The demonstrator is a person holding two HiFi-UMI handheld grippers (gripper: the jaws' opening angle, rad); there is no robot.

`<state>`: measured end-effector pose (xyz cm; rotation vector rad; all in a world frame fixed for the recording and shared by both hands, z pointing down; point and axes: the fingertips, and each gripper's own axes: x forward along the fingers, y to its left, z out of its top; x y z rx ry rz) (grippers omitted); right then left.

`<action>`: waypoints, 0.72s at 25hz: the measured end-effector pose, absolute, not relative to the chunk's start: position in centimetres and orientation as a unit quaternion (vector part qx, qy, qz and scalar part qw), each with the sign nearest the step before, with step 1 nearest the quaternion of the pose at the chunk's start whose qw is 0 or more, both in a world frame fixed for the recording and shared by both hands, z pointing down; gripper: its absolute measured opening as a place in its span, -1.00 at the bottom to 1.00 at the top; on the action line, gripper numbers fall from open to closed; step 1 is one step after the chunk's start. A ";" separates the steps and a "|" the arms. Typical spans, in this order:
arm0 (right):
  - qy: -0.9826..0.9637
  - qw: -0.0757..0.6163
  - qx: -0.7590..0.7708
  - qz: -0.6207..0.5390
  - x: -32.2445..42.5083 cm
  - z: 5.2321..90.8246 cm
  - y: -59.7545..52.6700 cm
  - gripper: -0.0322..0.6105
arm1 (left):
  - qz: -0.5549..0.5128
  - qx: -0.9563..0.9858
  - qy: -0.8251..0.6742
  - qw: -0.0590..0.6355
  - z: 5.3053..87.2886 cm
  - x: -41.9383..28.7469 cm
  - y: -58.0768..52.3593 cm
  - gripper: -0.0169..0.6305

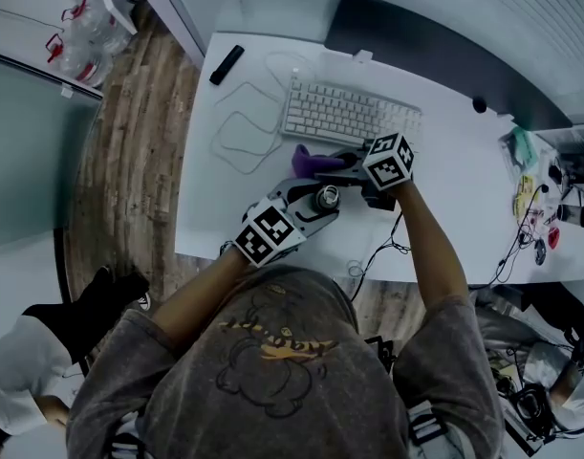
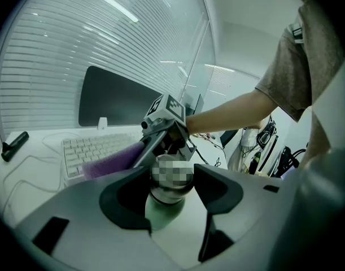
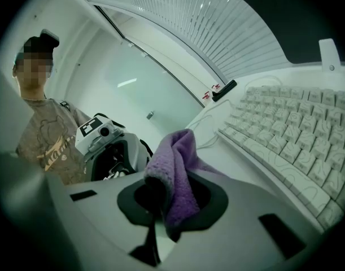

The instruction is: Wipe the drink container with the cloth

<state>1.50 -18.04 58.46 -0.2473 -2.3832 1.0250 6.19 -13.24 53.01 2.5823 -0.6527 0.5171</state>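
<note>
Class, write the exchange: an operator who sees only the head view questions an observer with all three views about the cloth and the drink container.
Operator: Does the right hand-held gripper really hold the purple cloth?
Observer: Yes. Its jaws pinch a fold of it, and the rest stands up above them.
Operator: And the drink container at the left hand-held gripper?
Observer: The jaws are closed round it just below its metal top, and its body looks pale green.
</note>
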 end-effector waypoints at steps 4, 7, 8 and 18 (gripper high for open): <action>-0.884 0.256 -0.076 0.385 2.3 58.3 -18.2 -0.74 | 0.187 0.930 -0.233 0.213 53.0 6.2 -13.2 -0.17; -0.885 0.250 -0.063 0.387 2.8 58.2 -18.4 -0.74 | 0.187 0.930 -0.232 0.214 53.0 6.3 -13.3 -0.17; -0.886 0.248 -0.059 0.388 3.0 58.2 -18.4 -0.74 | 0.187 0.930 -0.232 0.214 53.0 6.2 -13.3 -0.17; -0.888 0.243 -0.020 0.391 5.3 58.6 -18.4 -0.74 | 0.187 0.930 -0.232 0.216 53.1 6.3 -13.4 -0.16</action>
